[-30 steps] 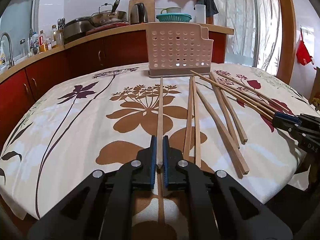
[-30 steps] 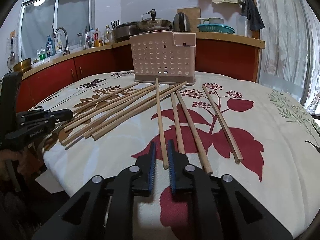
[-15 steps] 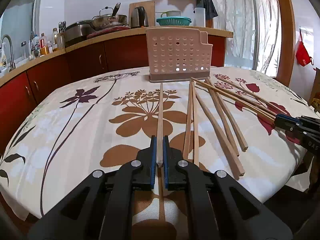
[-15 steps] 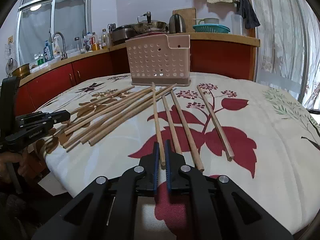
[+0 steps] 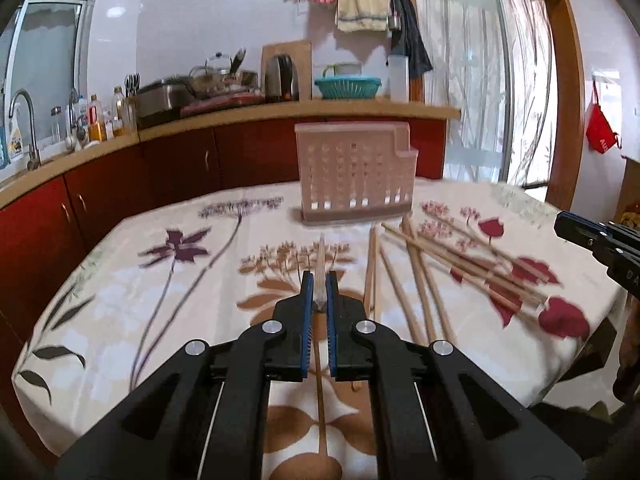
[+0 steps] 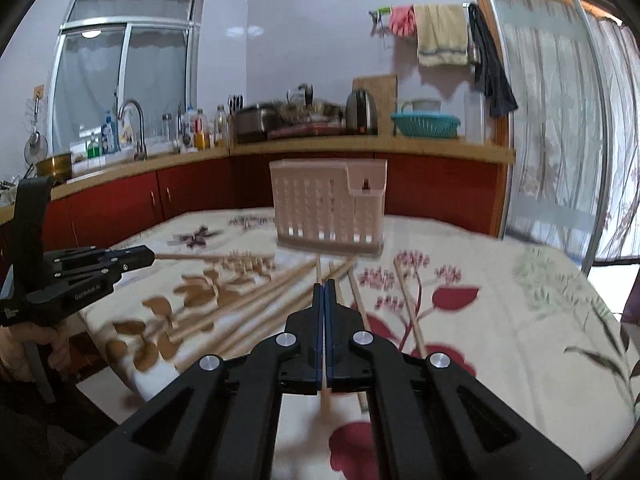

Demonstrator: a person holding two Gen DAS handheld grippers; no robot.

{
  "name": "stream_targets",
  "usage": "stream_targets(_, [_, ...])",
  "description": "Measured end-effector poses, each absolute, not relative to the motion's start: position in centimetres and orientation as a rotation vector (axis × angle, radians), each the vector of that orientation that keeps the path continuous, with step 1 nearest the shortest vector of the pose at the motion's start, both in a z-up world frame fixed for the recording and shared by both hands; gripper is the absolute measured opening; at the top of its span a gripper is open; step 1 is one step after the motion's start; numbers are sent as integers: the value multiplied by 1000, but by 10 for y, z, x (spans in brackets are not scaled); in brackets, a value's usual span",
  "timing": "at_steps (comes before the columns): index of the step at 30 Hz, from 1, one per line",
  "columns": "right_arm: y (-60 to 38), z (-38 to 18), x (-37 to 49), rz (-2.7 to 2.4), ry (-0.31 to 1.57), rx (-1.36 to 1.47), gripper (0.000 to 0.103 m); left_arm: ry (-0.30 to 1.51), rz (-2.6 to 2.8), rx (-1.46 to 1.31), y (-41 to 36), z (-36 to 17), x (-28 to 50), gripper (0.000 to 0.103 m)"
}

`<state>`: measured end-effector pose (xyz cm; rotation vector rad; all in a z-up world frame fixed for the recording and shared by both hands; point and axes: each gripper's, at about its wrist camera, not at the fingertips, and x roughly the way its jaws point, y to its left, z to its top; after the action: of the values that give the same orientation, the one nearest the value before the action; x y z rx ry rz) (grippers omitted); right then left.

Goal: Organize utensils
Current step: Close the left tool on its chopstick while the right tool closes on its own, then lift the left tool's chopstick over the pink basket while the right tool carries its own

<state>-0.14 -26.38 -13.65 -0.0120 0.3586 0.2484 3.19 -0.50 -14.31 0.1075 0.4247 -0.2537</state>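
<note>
A teal basket (image 5: 347, 87) and kettle (image 5: 280, 79) sit on the counter (image 5: 360, 110) behind the floral tablecloth (image 5: 120, 280).

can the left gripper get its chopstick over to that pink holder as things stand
Probably yes. The left gripper is shut on one chopstick, lifted and aimed at the pink holder. Only bare tablecloth lies between; the loose chopsticks sit off to the right.

You have two grippers in view, the left gripper (image 5: 319, 292) and the right gripper (image 6: 324, 292). Each grips one stick: the left chopstick (image 5: 321, 256) and the right chopstick (image 6: 318, 269). One perforated holder (image 5: 352, 172) stands on the bench (image 5: 160, 300). The loose chopsticks (image 5: 420, 280) overlap and blur; you can count at least seven.
</note>
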Motion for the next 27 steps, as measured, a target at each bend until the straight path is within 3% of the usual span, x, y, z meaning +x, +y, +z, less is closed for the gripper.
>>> stream_targets(7, [-267, -149, 9, 253, 404, 9, 2, 405, -254, 118, -6, -137, 29, 7])
stream_targets(13, [-269, -187, 15, 237, 491, -20, 24, 425, -248, 117, -5, -145, 30, 7])
stream_targets(27, [-277, -216, 13, 236, 581, -40, 24, 429, -247, 121, -4, -145, 30, 7])
